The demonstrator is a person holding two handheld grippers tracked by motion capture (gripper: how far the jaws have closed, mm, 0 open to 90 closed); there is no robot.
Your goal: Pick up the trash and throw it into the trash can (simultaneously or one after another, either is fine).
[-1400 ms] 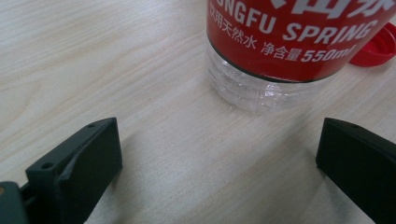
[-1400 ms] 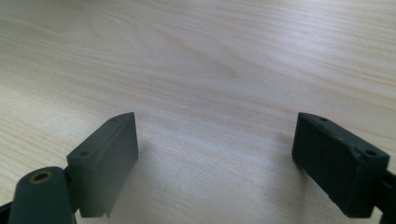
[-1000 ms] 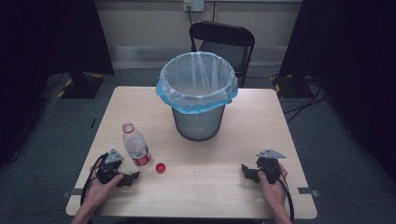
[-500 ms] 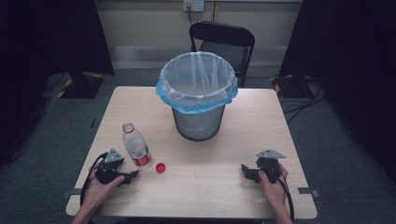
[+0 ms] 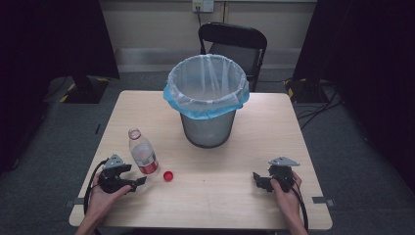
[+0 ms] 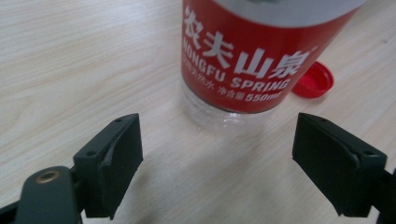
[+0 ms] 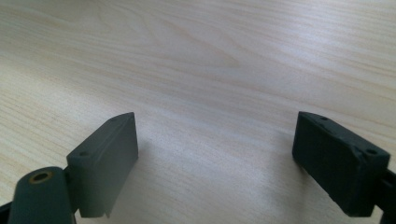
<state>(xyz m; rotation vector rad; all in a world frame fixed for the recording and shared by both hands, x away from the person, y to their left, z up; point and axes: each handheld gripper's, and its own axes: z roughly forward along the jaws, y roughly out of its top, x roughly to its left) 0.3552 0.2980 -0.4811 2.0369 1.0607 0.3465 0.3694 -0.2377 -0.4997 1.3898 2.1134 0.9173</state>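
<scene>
Both tongs idle, jaws apart, bottle lined up for left grab.

Left tongs (image 6: 217, 163) rest on worktop (image 5: 235, 196), empty, aimed at upright uncapped bottle (image 5: 142, 152) just ahead; red cap (image 5: 168, 176) lies beside it. Right tongs (image 7: 215, 163) parked well clear, empty. Lined bin (image 5: 207, 105) stands mid-worktop, likely the drop target.

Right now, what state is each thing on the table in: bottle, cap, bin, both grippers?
Bottle: upright, uncapped, not gripped.
Red cap: off, lying on the table beside the bottle.
Bin: upright, lined with a bag, open top.
Left gripper: open, facing the bottle, not touching it.
Right gripper: open, holding nothing.
</scene>
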